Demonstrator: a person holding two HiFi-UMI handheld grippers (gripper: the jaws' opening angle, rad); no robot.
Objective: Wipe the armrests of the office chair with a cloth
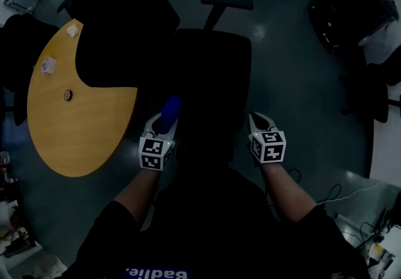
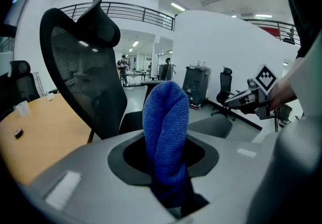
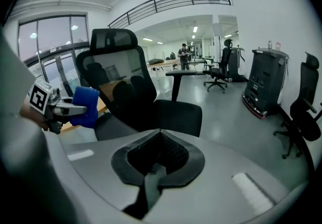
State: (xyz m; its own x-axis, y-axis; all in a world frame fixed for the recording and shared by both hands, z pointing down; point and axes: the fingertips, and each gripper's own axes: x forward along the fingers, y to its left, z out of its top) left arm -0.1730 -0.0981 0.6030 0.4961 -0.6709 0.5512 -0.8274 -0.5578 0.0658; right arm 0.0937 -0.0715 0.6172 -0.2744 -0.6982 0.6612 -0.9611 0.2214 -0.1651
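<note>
Nearest, the left gripper (image 1: 161, 126) has its jaws clamped on a bunched blue knitted cloth (image 1: 170, 108), which stands up between them; the right gripper (image 1: 257, 122) is level with it, its jaws pressed together on nothing. Between and just beyond the two lies the black office chair (image 1: 213, 77); the cloth hangs over the near left edge of its seat, though whether it touches cannot be told. The chair's mesh backrest (image 1: 125, 21) rises to the left; its black padded T-shaped armrest (image 1: 227, 0) stands at the seat's far side, well apart from the cloth. A round tan wooden table (image 1: 81, 133) sits left of the chair, on a glossy grey floor (image 1: 294, 83).
</note>
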